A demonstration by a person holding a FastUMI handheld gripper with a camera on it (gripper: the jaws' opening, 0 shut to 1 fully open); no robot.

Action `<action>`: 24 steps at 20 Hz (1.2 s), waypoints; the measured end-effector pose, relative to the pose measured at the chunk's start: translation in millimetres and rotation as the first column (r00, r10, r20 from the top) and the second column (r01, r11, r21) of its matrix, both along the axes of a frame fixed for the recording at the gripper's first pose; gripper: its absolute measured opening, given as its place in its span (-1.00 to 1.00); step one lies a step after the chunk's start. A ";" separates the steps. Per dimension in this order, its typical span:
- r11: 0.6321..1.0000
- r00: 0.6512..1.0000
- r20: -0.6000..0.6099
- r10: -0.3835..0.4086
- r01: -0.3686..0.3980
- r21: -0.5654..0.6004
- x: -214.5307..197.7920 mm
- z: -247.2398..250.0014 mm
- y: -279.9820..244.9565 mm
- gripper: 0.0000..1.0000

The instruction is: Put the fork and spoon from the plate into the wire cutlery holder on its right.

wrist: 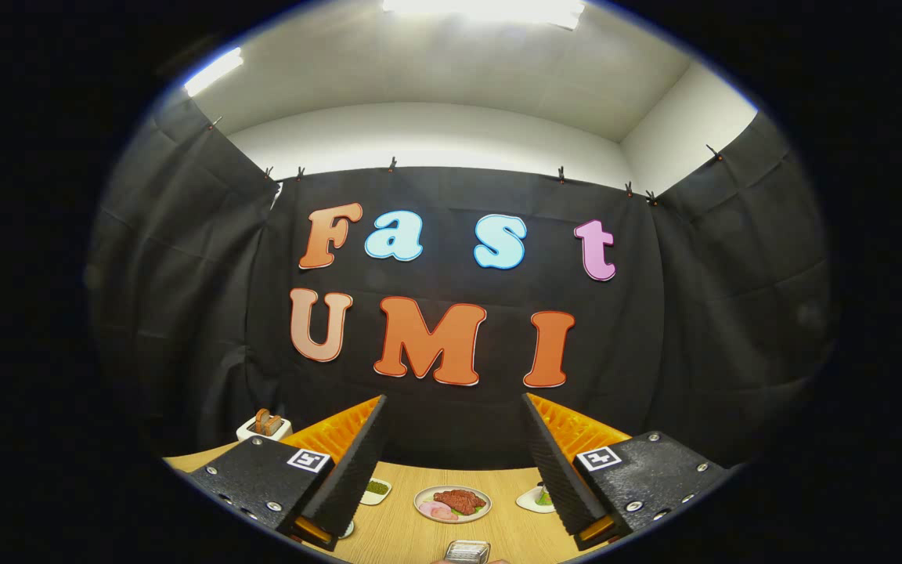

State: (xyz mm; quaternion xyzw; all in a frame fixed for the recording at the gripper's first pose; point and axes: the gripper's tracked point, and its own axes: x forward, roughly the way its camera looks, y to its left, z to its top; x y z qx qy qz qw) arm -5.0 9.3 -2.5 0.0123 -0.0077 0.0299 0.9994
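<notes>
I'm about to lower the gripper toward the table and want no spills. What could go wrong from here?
1. The gripper is open, with several dishes close together beyond its fingers: the plate of food and two small side dishes. A finger might clip one.
2. The metal object below the plate is barely in view, so aiming could be off.

Silvery wire cutlery holder (467,551) at 6 o'clock, cut off by view's edge. Small white dishes (377,491) (537,498) partly hidden behind spread fingers (353,470). Fork, spoon too small to tell.
</notes>
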 end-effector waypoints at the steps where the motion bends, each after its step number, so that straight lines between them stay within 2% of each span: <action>1: 1.000 1.000 -0.001 0.005 -0.005 0.000 0.4 -0.6 2.6 0.96; 6: 0.997 0.997 -0.031 0.073 -0.073 0.012 9.1 -16.8 34.5 0.96; 10: 0.995 0.983 -0.158 0.095 -0.092 0.029 31.8 -59.7 73.5 0.97; 12: 0.992 0.961 -0.250 0.119 -0.108 0.060 39.5 -90.4 105.7 0.96; 14: 0.988 0.922 -0.356 0.150 -0.127 0.088 45.9 -123.4 137.9 0.96; 17: 0.981 0.838 -0.509 0.196 -0.158 0.116 47.2 -175.8 187.1 0.96; 19: 0.979 0.763 -0.613 0.205 -0.170 0.116 42.3 -211.4 210.5 0.93; 21: 0.978 0.665 -0.718 0.204 -0.163 0.126 30.5 -247.1 223.8 0.90; 24: 0.979 0.487 -0.852 0.189 -0.164 0.124 7.4 -301.5 243.0 0.82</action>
